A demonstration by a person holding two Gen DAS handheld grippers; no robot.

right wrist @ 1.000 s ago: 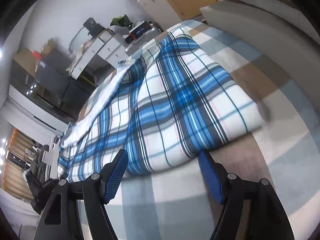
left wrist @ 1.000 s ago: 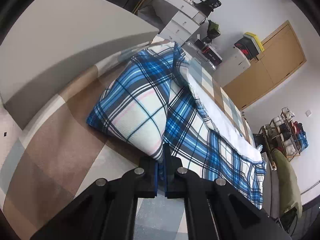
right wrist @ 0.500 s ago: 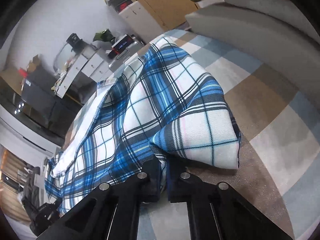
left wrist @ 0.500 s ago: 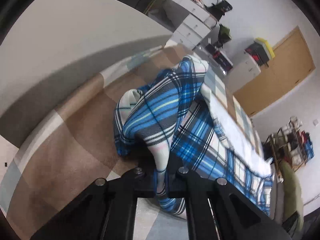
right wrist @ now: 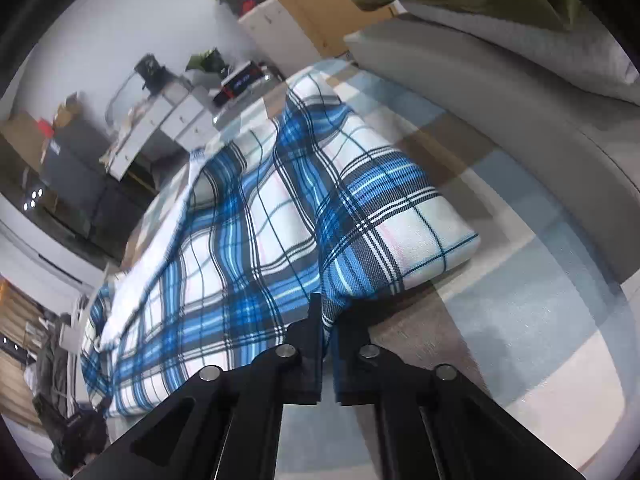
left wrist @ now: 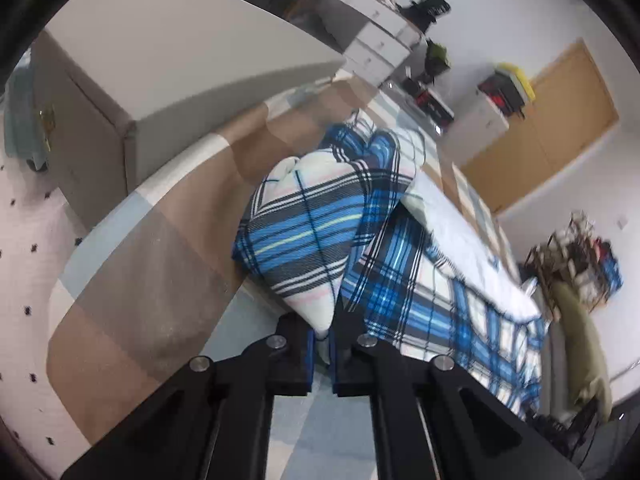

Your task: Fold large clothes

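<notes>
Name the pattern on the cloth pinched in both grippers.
Blue, white and dark plaid cloth; clearest in right wrist view.

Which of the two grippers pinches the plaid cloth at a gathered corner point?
The left gripper: the plaid cloth tapers to a point there. The right gripper bites a broader folded edge.

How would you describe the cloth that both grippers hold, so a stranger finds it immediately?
Look at the large checked rug of brown, grey and pale blue squares between the grey sofas. On it lies the plaid cloth, pinched by the left gripper and right gripper. Only it has blue, white and black stripes.
</notes>
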